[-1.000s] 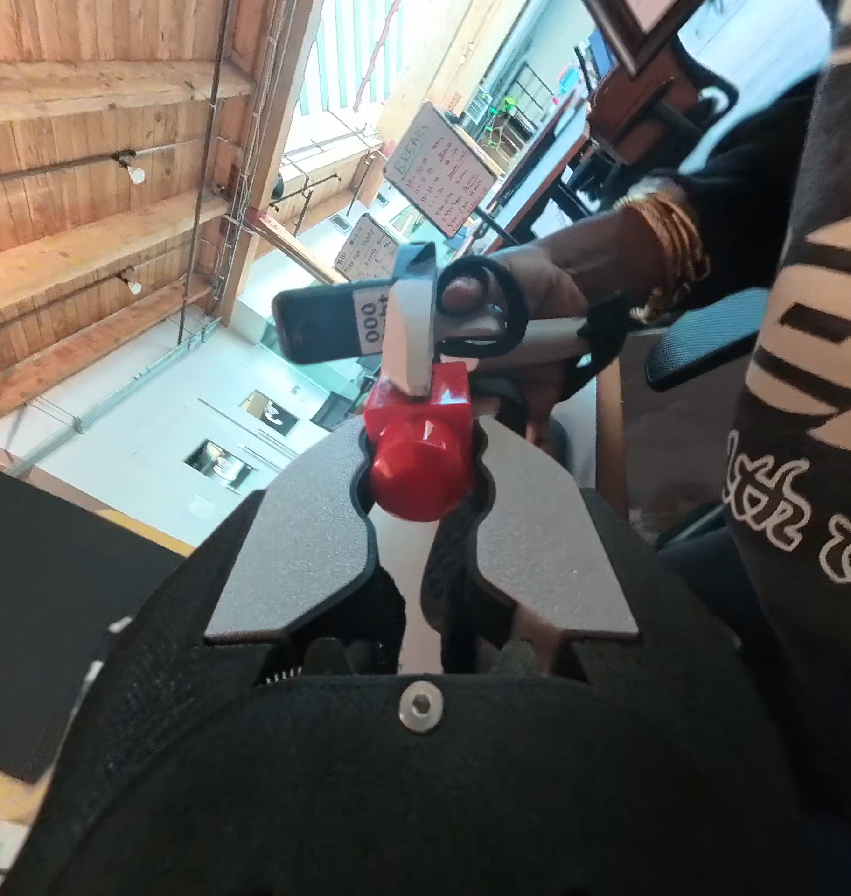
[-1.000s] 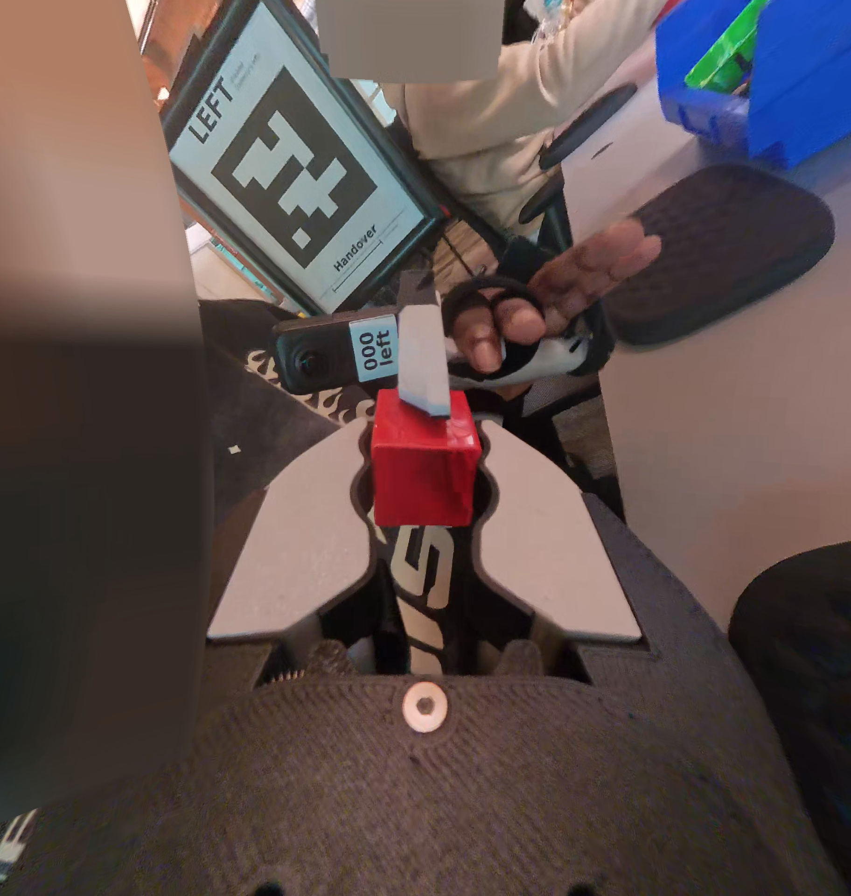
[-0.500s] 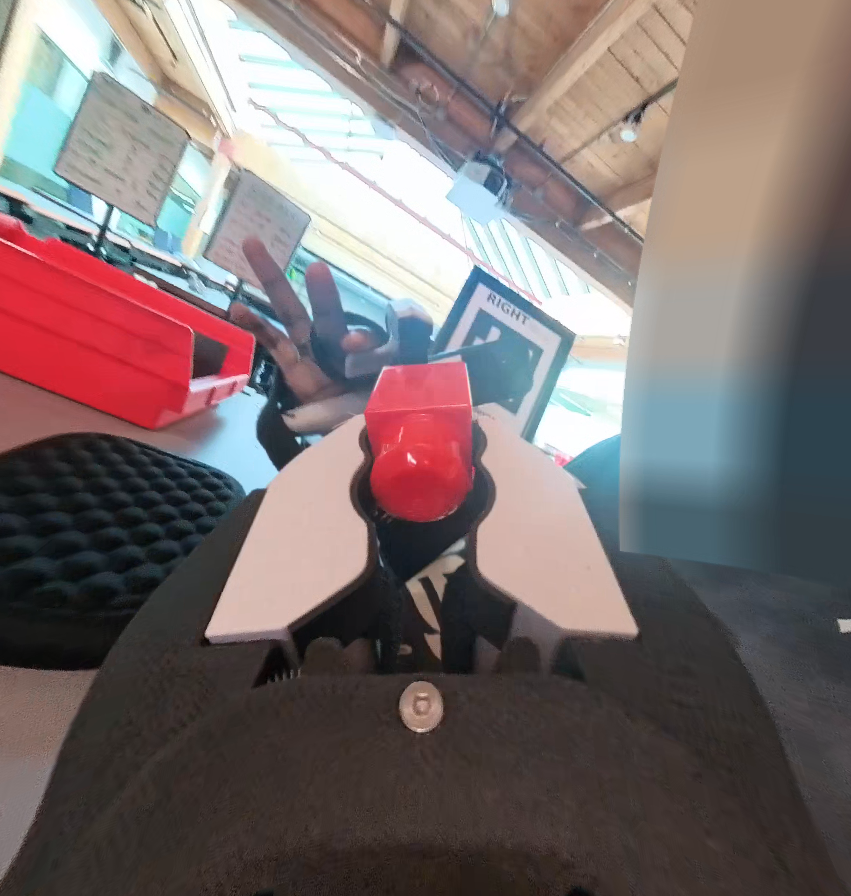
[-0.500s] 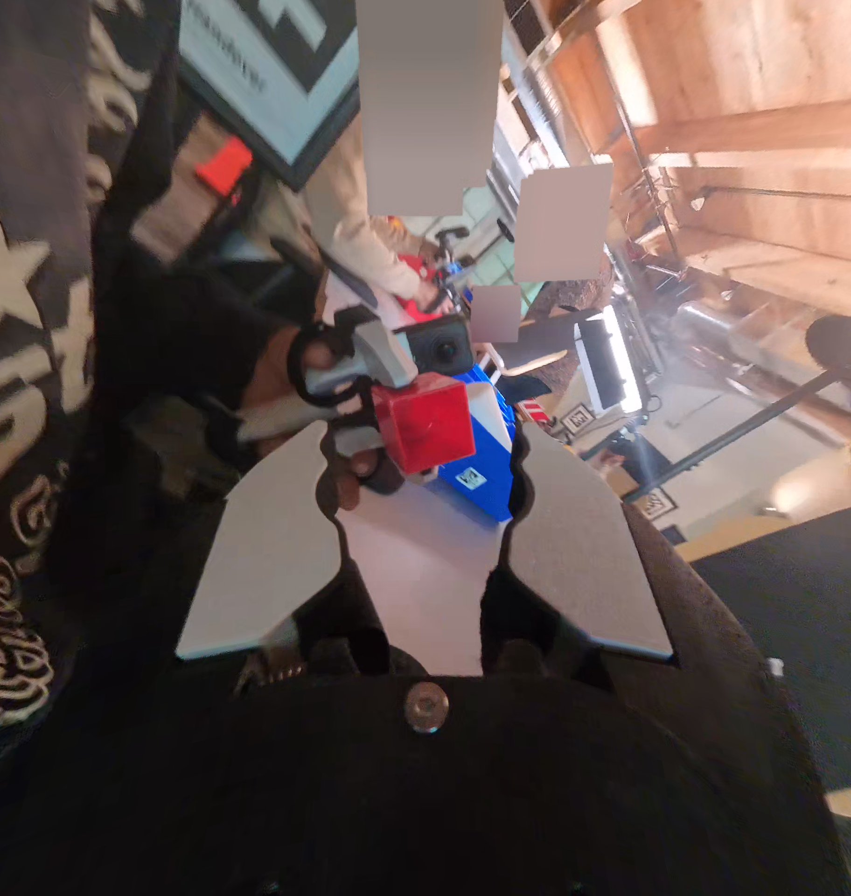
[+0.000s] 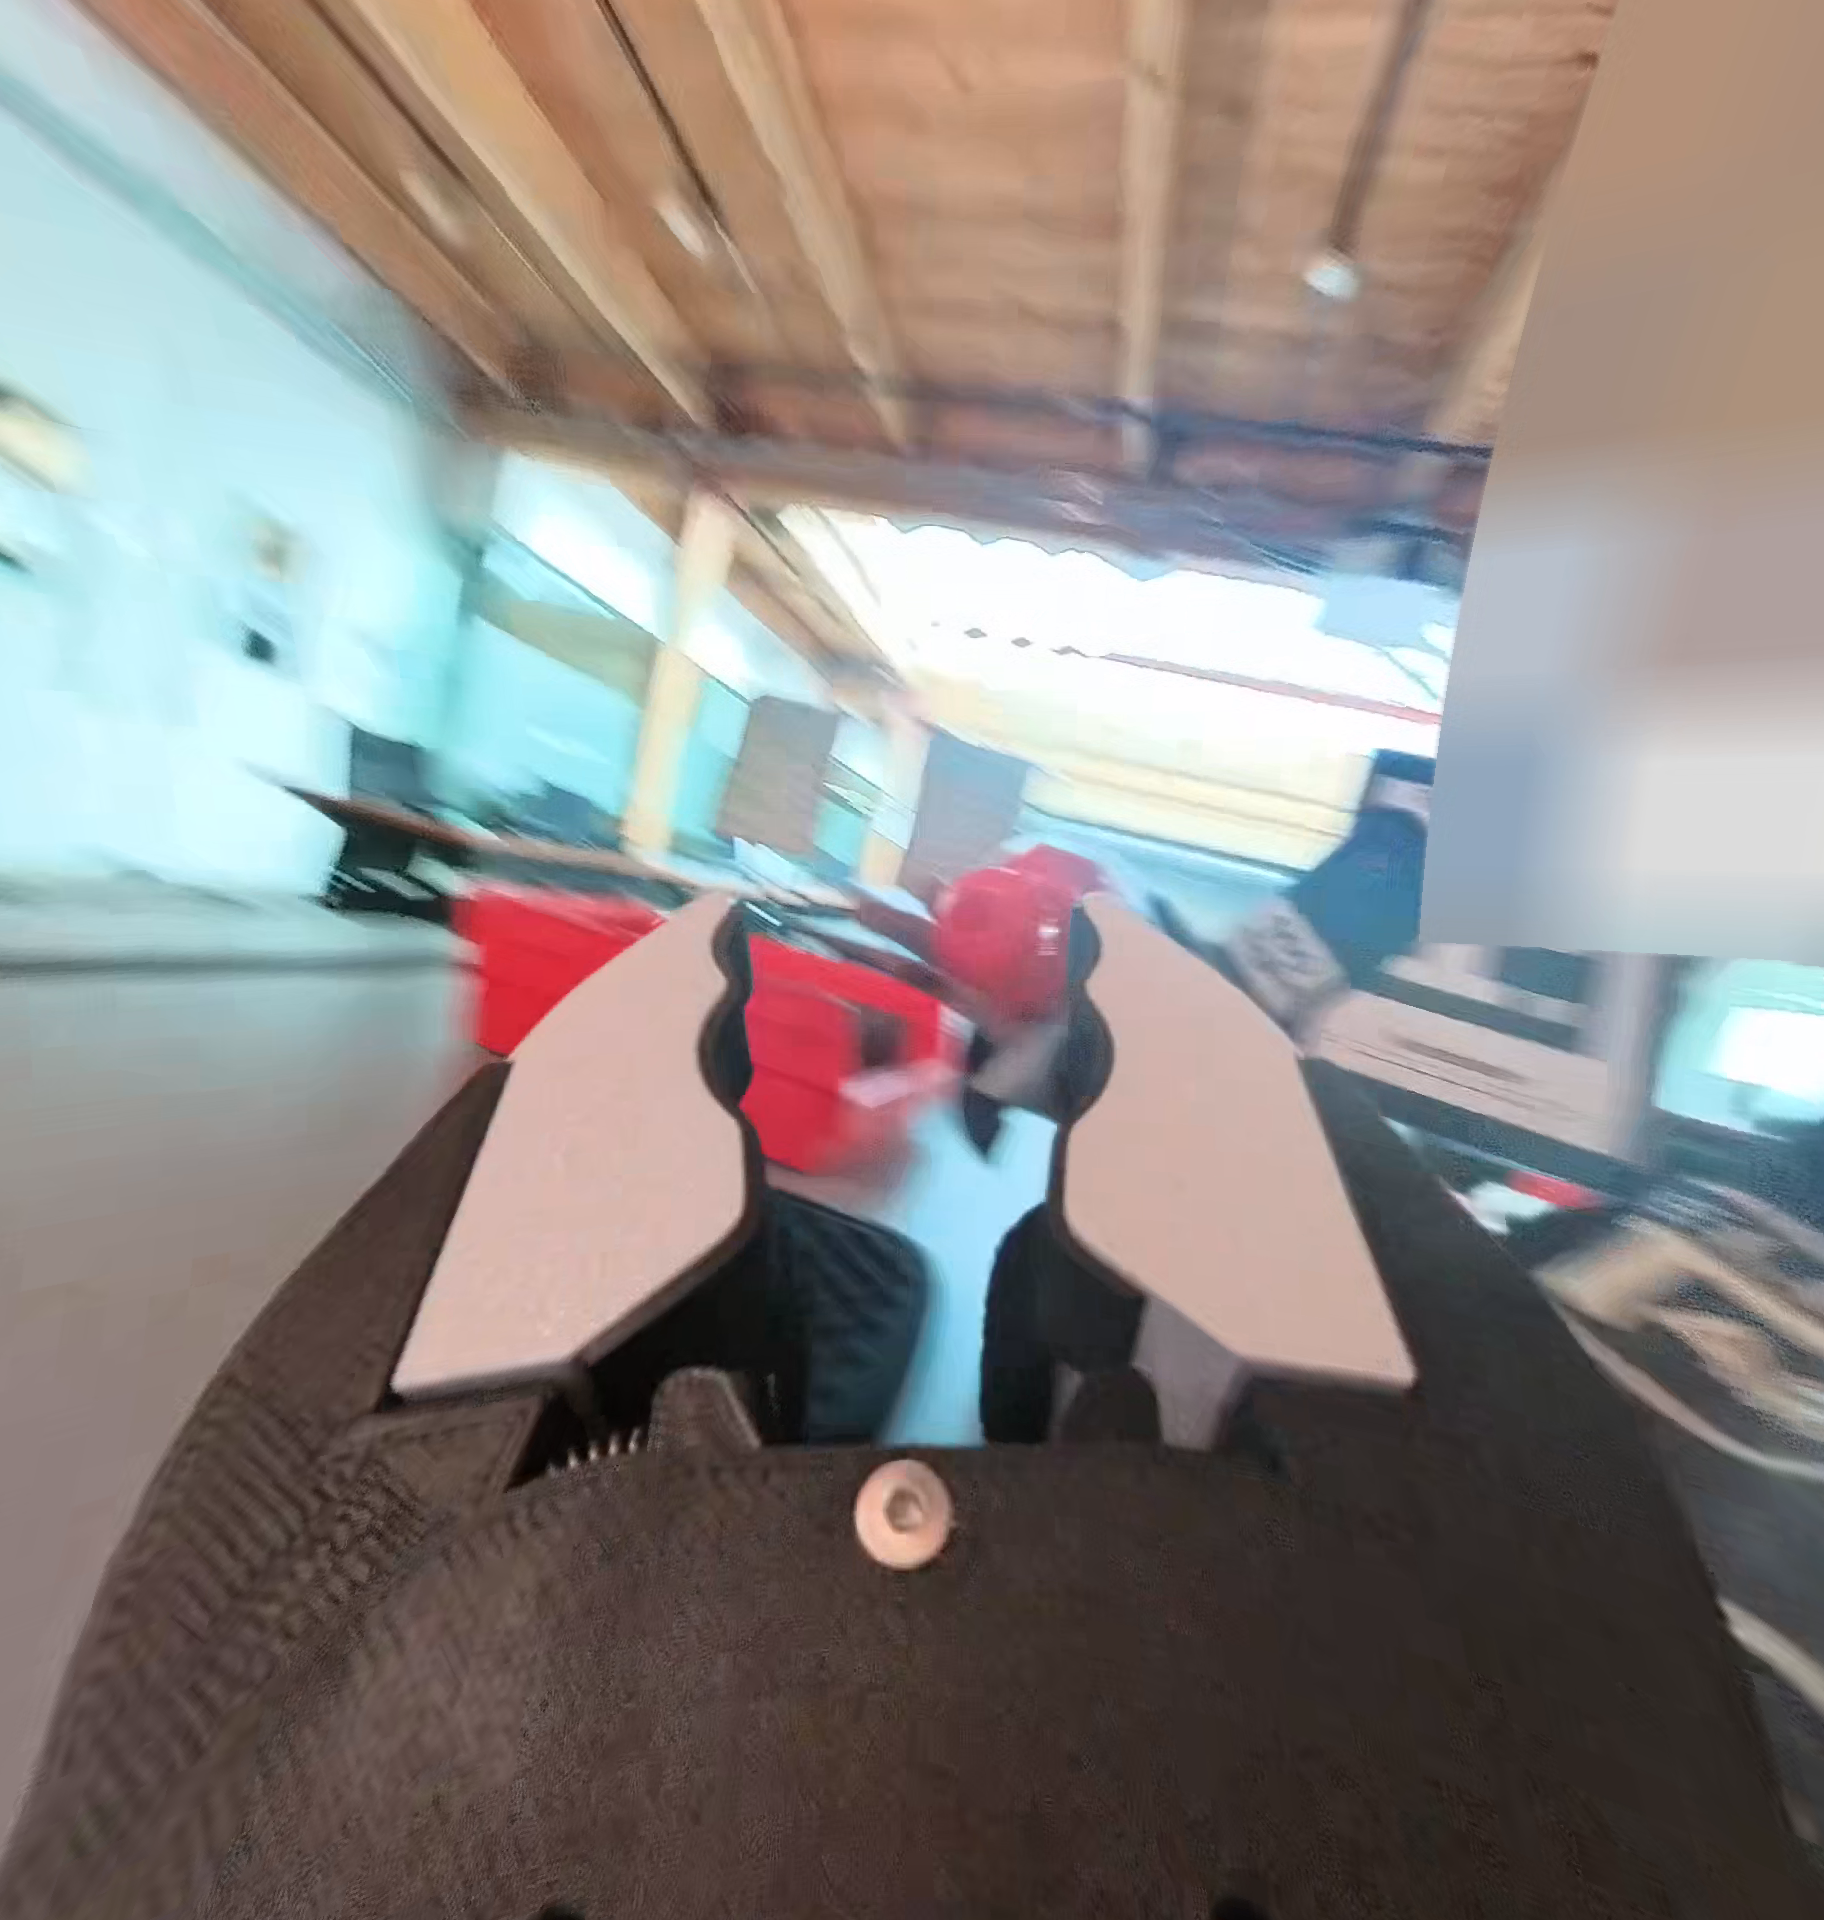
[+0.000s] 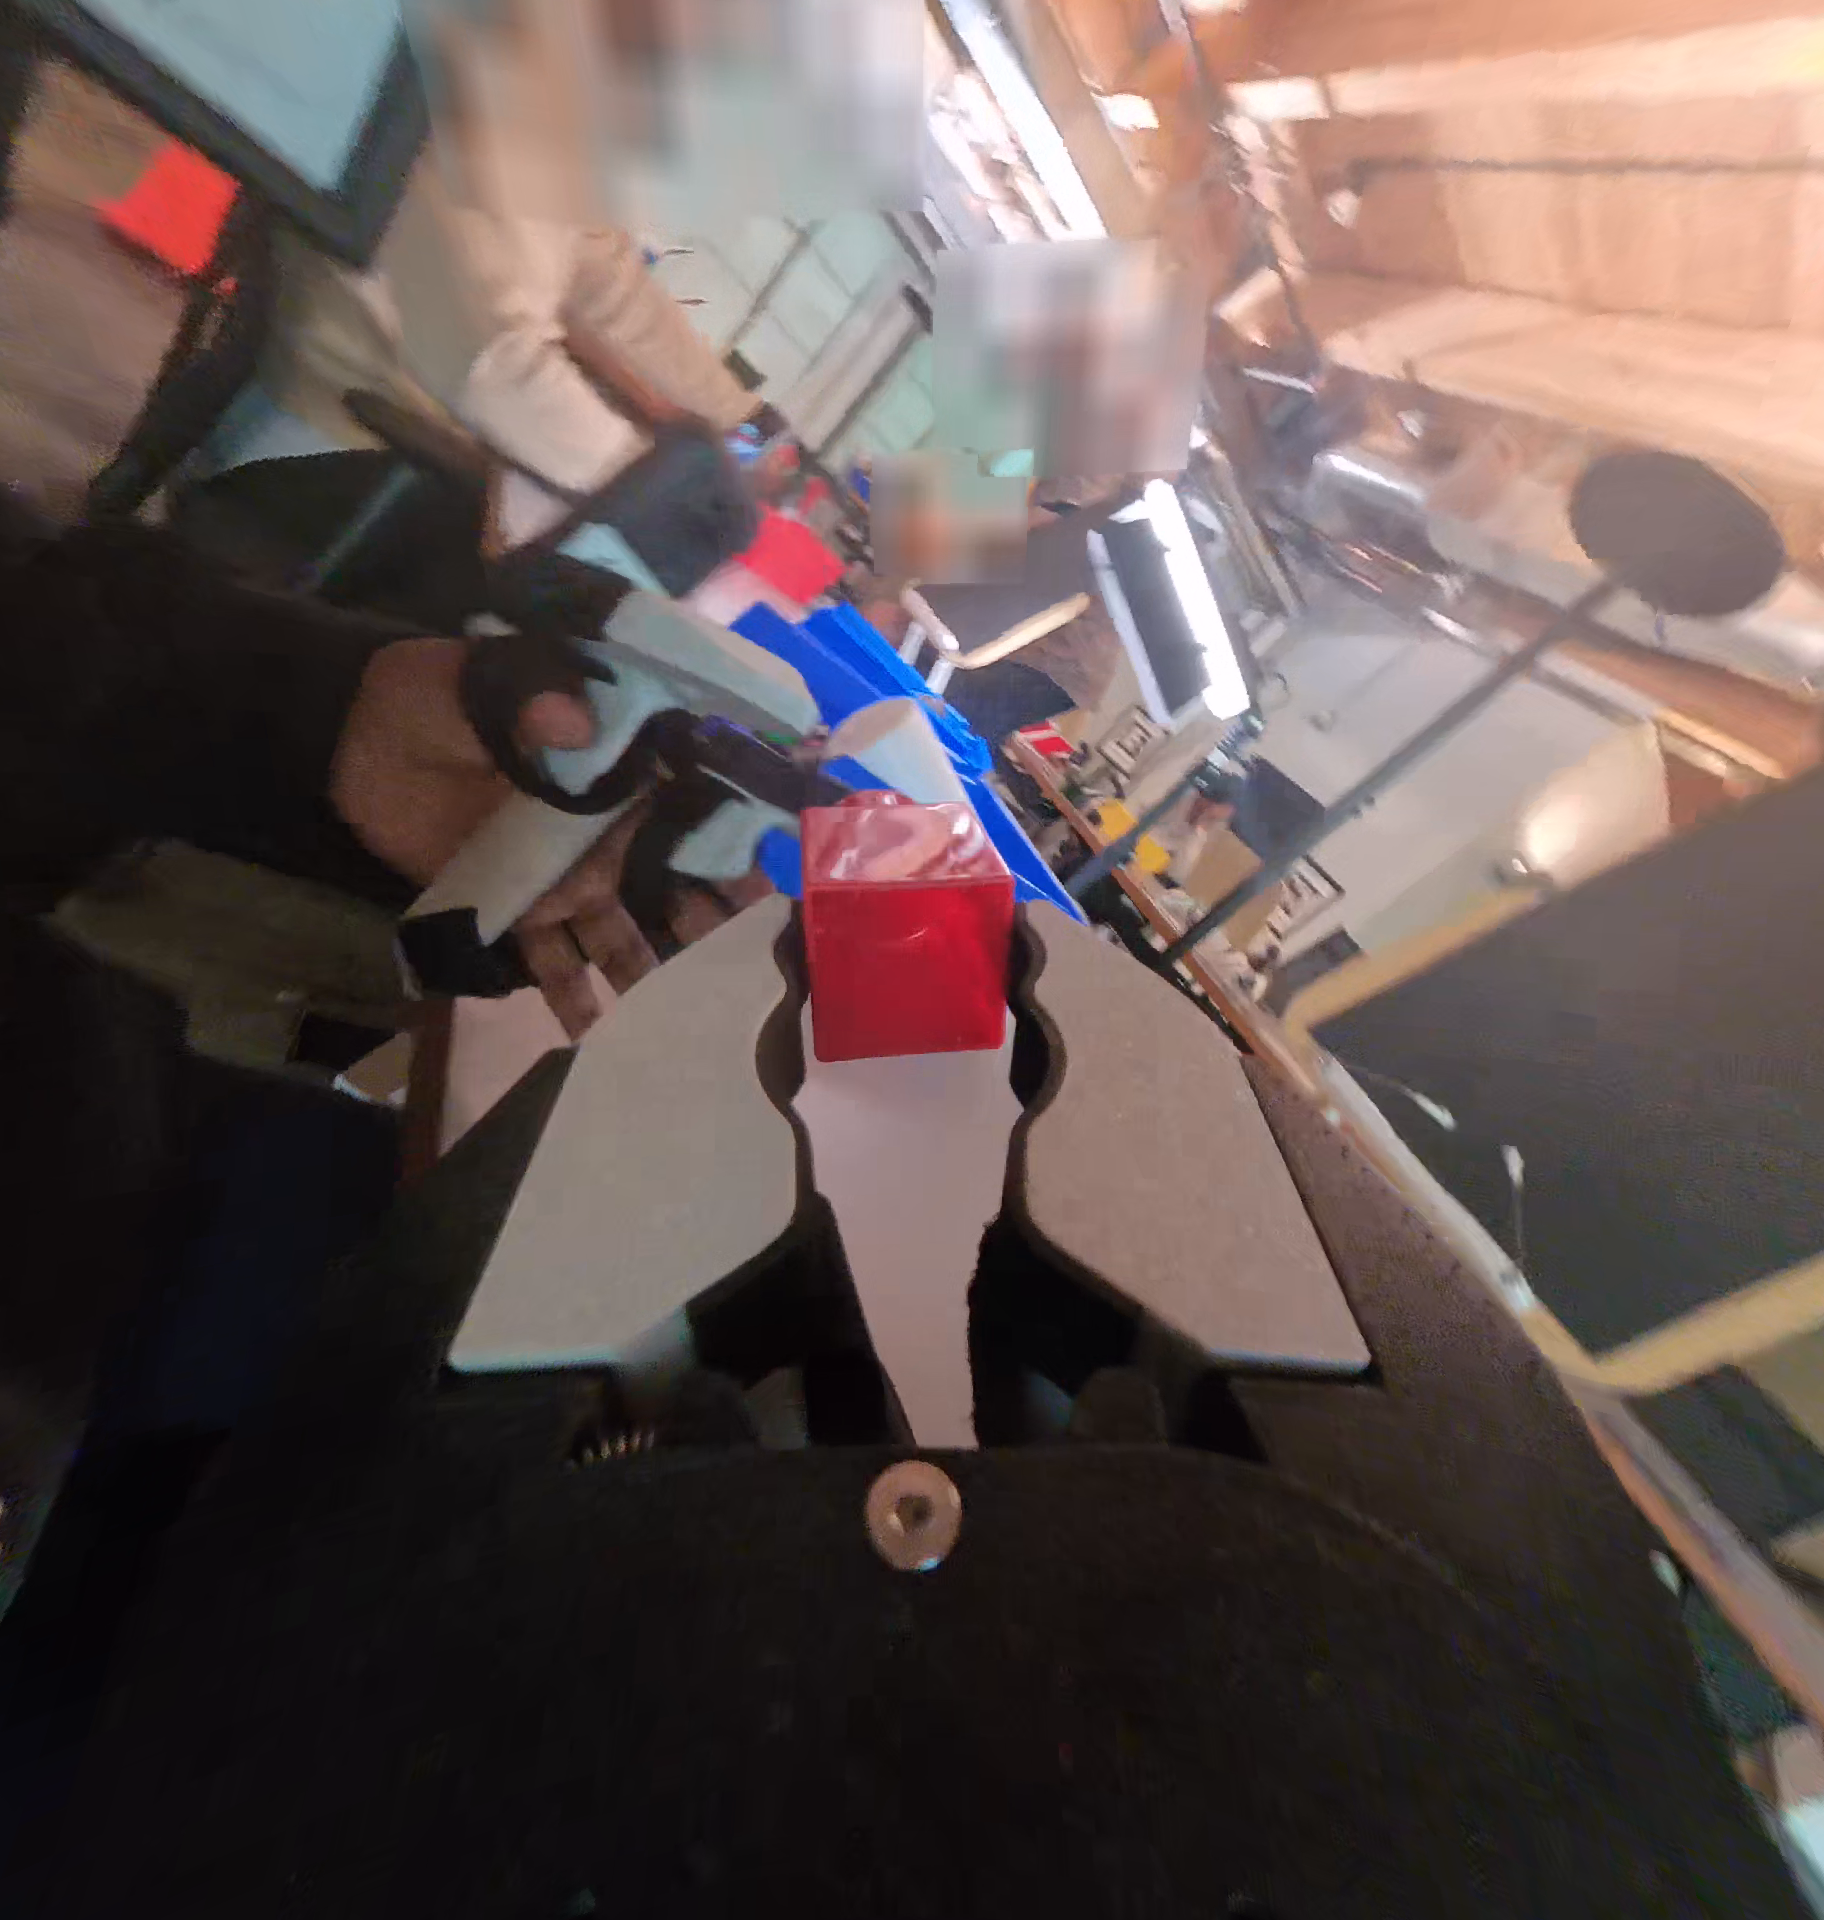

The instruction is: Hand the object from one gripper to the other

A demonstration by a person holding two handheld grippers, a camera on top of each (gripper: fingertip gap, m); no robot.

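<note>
**A:** What changed on your end just now?

**B:** The grip swapped sides. Half a second ago my left claw point(image 5: 906, 920) was clamped on the red block point(image 6: 903, 956) and my right claw point(image 6: 903, 914) stood apart around it. Now it's the reverse: the right claw's two fingers are pressed against the block's side faces, near their tips, and the left claw has spread wide.

**A:** Is the left fully clear of it?

**B:** I can't say for certain. In the left wrist view the picture is smeared by motion. The block shows up by the tip of that claw's right-hand finger, off centre, with nothing squeezing it from the other side. Whether that finger brushes it, I can't tell. From the right wrist view, the hand point(image 6: 420, 769) carrying the left claw sits off to the left, with one grey finger just behind the block.

**A:** So the handover is done?

**B:** I'd judge the transfer itself made, since the block hangs in the air on the right claw alone. It's held far out on the fingers, though, so I'd back the left claw straight away to avoid knocking it loose.
</note>
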